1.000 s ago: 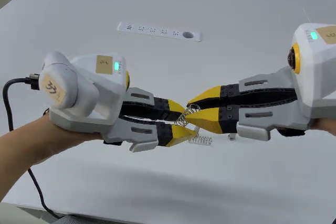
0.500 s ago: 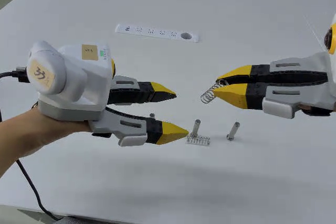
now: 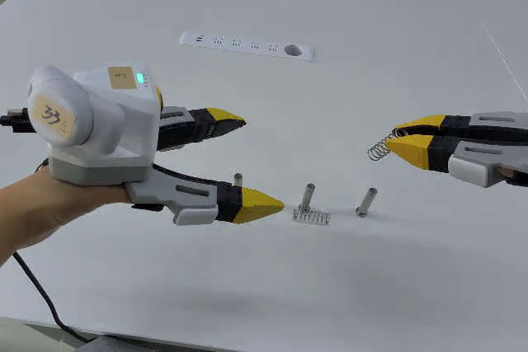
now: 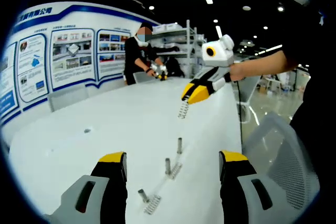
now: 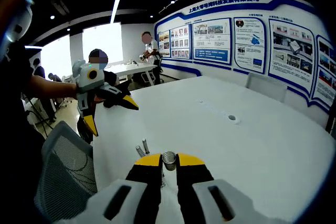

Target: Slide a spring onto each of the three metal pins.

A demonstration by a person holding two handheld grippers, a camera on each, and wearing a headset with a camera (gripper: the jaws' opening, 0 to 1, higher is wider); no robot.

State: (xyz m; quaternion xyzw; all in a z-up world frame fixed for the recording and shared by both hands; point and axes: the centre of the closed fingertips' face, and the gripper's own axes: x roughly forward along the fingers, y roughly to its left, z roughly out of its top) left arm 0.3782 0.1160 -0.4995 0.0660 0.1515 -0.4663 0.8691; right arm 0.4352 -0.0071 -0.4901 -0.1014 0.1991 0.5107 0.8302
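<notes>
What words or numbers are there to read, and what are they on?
"33", handwritten, as best I can tell: tan sticker on the back of the left gripper.
Second sticker on its top: too small to read.
"有限公司": end of the blue wall banner; the rest is blurred.
Posters: too small.
Power strip: nothing readable.

You've pulled your tools apart. Your right tool [image 3: 391,139] has drawn back toward the right edge of the surface [image 3: 371,55], clamped on the spring [image 3: 379,151]. Your left tool [image 3: 263,162] has retreated leftward, jaws now spread wide.
</notes>
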